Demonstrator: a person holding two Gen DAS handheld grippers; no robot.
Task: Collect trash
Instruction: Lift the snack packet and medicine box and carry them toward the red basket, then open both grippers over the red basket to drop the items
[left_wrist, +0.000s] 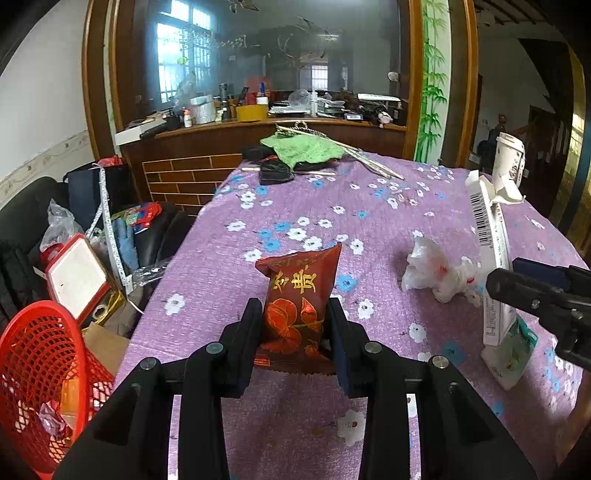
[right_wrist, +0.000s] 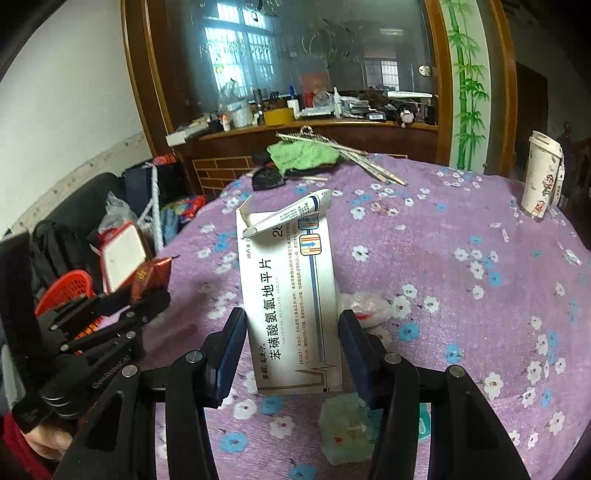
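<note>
A red snack packet (left_wrist: 297, 306) is clamped upright between the pads of the left gripper (left_wrist: 295, 325), lifted clear of the purple floral tablecloth (left_wrist: 388, 221). Seen from the right wrist, the same packet (right_wrist: 149, 275) sticks up out of the left gripper (right_wrist: 147, 295) at the left edge, with a person's hand (right_wrist: 48, 441) just visible beneath it.

A white medicine box (right_wrist: 291, 299) is gripped by the right gripper (right_wrist: 291, 339), both pads pressed on its long sides — the box is held upright with its top flap (right_wrist: 280, 218) torn open. From the left wrist the box (left_wrist: 489, 254) is seen edge-on at the right, barcode side showing, with the right gripper (left_wrist: 546, 299) beside it.

Under the box, a pale green tissue pack (right_wrist: 347, 424) is lying on the cloth. A crumpled white plastic bag (left_wrist: 436, 275) is lying just left of the box, a little farther out.

Off the table's near left edge, a red mesh basket (left_wrist: 40, 369) is seen low down, some scraps already in it.

At the far right, a white printed cup (right_wrist: 543, 177) is standing on the table. At the far end a green cloth (left_wrist: 301, 147), a black pouch (left_wrist: 275, 171) and a bundle of sticks (left_wrist: 369, 162) are left — behind them a cluttered wooden counter (left_wrist: 258, 129).
</note>
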